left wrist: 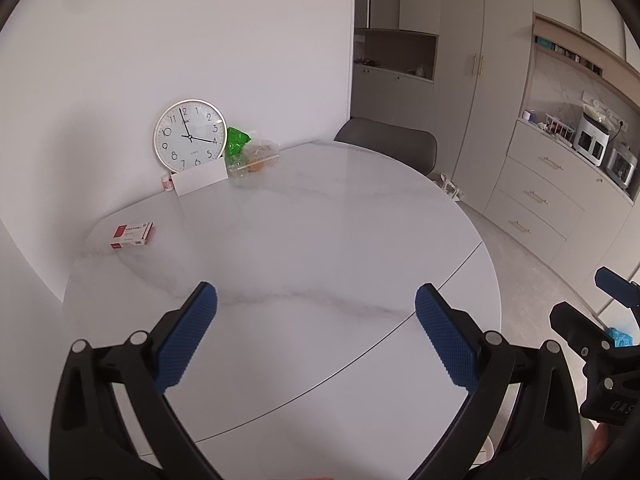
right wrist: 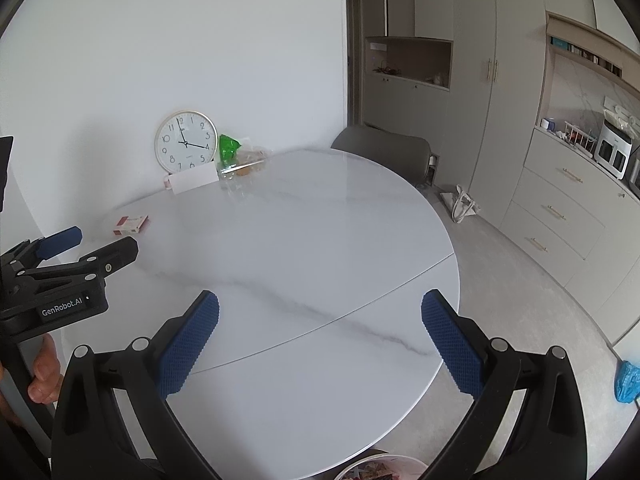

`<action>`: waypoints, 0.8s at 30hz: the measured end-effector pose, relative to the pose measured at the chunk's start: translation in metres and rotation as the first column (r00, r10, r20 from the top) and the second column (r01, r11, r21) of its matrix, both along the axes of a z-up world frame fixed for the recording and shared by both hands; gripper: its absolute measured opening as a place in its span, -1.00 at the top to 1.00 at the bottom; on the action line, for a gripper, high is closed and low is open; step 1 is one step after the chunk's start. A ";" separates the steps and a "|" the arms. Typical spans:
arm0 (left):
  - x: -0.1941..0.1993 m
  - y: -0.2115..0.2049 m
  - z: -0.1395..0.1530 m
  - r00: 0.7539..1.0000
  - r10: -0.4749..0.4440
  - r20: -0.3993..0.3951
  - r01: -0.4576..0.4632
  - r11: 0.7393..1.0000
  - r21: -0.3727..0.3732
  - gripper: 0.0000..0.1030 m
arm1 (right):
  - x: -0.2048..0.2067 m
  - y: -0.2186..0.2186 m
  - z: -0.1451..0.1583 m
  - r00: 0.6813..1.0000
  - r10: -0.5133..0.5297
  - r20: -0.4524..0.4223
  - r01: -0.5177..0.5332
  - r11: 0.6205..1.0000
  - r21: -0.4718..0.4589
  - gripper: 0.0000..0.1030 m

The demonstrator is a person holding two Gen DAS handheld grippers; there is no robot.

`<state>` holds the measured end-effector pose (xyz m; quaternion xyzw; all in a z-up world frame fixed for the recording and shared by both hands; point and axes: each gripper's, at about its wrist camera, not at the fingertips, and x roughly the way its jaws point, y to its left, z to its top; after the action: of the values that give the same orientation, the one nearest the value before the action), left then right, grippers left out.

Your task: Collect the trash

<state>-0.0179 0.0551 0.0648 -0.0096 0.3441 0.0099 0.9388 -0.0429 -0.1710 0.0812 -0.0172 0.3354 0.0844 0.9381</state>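
My left gripper is open and empty above the near part of a round white marble table. My right gripper is open and empty above the same table. A red and white box lies at the table's left; it also shows in the right wrist view. A green wrapper and a clear bag with food scraps lie at the far side next to a clock; both show in the right wrist view, the wrapper and the bag. A bin with trash shows below the table's near edge.
A wall clock leans on the wall behind a white card. A grey chair stands behind the table. Cabinets and drawers with appliances line the right. A white bag and a blue bag lie on the floor.
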 end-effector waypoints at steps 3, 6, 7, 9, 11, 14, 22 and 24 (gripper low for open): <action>0.001 0.000 0.000 1.000 -0.001 -0.001 0.001 1.000 -0.001 -0.85 | -0.001 0.000 0.000 1.000 -0.002 0.001 0.002 1.000 -0.002 -0.95; 0.001 0.000 -0.001 1.000 -0.002 -0.002 0.002 1.000 -0.002 -0.85 | -0.001 -0.001 -0.001 1.000 -0.002 0.002 0.002 1.000 -0.002 -0.95; 0.002 0.000 -0.001 1.000 -0.003 -0.003 0.003 1.000 -0.003 -0.85 | -0.001 -0.001 0.000 1.000 -0.003 0.002 0.003 1.000 -0.002 -0.95; 0.001 -0.001 -0.002 1.000 -0.006 -0.003 0.006 1.000 -0.005 -0.85 | -0.002 -0.001 -0.001 1.000 -0.004 0.001 0.004 1.000 -0.002 -0.95; 0.002 -0.002 -0.002 1.000 -0.009 -0.003 0.009 1.000 -0.003 -0.85 | -0.003 -0.002 -0.002 1.000 -0.005 0.000 0.005 1.000 -0.003 -0.95; 0.001 -0.002 -0.003 1.000 -0.013 -0.004 0.013 1.000 -0.002 -0.85 | -0.005 -0.003 -0.003 1.000 -0.007 -0.001 0.007 1.000 -0.005 -0.95; 0.002 -0.002 -0.005 1.000 -0.016 -0.010 0.016 1.000 -0.002 -0.85 | -0.007 -0.005 -0.003 1.000 -0.012 -0.004 0.012 1.000 -0.008 -0.95; 0.002 -0.002 -0.005 1.000 -0.015 -0.009 0.015 1.000 -0.003 -0.85 | -0.007 -0.006 -0.003 1.000 -0.013 -0.005 0.013 1.000 -0.009 -0.95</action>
<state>-0.0164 0.0529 0.0595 -0.0083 0.3485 0.0023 0.9373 -0.0497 -0.1770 0.0785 -0.0191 0.3381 0.0771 0.9378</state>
